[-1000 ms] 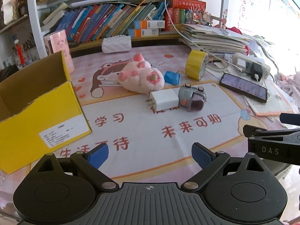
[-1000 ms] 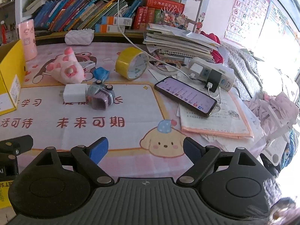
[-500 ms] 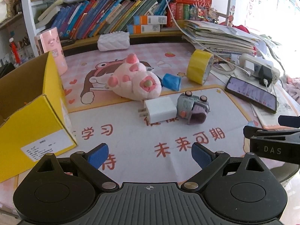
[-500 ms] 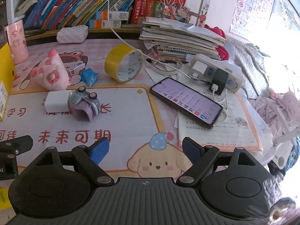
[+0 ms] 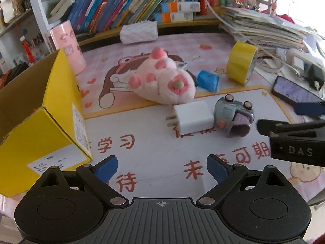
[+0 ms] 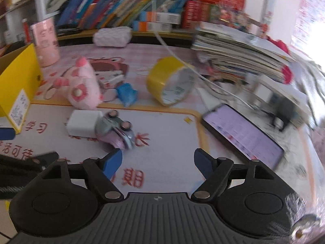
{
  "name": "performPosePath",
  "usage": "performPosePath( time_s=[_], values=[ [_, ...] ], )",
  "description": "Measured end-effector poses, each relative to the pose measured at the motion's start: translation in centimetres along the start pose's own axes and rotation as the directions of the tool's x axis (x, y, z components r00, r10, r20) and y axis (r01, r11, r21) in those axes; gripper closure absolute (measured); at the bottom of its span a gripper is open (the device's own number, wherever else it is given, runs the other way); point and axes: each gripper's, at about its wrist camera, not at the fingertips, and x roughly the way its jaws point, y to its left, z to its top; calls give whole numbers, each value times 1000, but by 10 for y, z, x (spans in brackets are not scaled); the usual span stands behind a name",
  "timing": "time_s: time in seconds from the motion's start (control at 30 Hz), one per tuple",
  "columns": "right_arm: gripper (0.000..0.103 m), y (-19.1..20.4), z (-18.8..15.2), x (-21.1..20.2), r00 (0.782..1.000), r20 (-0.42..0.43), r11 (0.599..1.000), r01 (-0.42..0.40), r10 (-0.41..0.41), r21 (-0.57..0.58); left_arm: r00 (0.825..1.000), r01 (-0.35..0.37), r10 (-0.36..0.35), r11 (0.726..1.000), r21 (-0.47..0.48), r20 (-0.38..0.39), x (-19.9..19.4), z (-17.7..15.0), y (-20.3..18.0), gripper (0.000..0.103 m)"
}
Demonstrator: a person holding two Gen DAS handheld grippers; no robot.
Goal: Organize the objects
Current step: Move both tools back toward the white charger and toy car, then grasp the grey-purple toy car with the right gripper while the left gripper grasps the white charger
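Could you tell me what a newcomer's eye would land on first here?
Probably the pink plush paw at the middle of the cartoon desk mat, with a white charger and a grey toy car just in front. Then the open yellow box at the left and the yellow tape roll standing on edge behind.

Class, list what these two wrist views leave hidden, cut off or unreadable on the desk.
- Yellow cardboard box: its inside is cut off by the left-wrist view's edge.
- Black smartphone: screen text is motion-blurred in the right-wrist view.
- Small card: mostly hidden behind the pink plush paw.
- White label: print too small.
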Motion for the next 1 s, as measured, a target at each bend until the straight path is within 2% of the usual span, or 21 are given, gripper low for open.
performPosePath(
  time_s=[0.3, 0.53, 0.57, 0.6, 0.63, 0.73, 0.83, 1.0],
  values=[
    [29, 18, 20, 34, 988, -44, 979, -151, 147, -135, 999, -40, 40, 998, -57, -11, 2, 2, 4, 8],
    [43, 25, 26, 61, 977, -105, 961, -204, 187, -188, 998, -55, 54, 996, -67, -15, 4, 5, 3, 8],
    [46, 25, 27, 63, 976, -108, 958, -209, 191, -194, 998, -56, 55, 996, -66, -16, 5, 6, 2, 8],
    [53, 25, 27, 65, 974, -111, 955, -217, 198, -201, 998, -56, 55, 996, -65, -17, 5, 7, 1, 8],
    [55, 25, 28, 66, 972, -112, 952, -225, 205, -206, 999, -53, 52, 997, -64, -16, 6, 8, 0, 8],
    [56, 19, 31, 66, 972, -103, 953, -227, 210, -202, 999, -40, 40, 997, -69, -2, 9, 13, -3, 8],
    [56, 6, 36, 56, 975, -51, 960, -223, 217, -171, 1000, -23, 24, 997, -73, 12, 12, 20, -7, 9],
    [56, -18, 44, 39, 988, 42, 983, -141, 147, -120, 1000, 14, -12, 996, -91, 26, 23, 30, -17, 9]
  ],
)
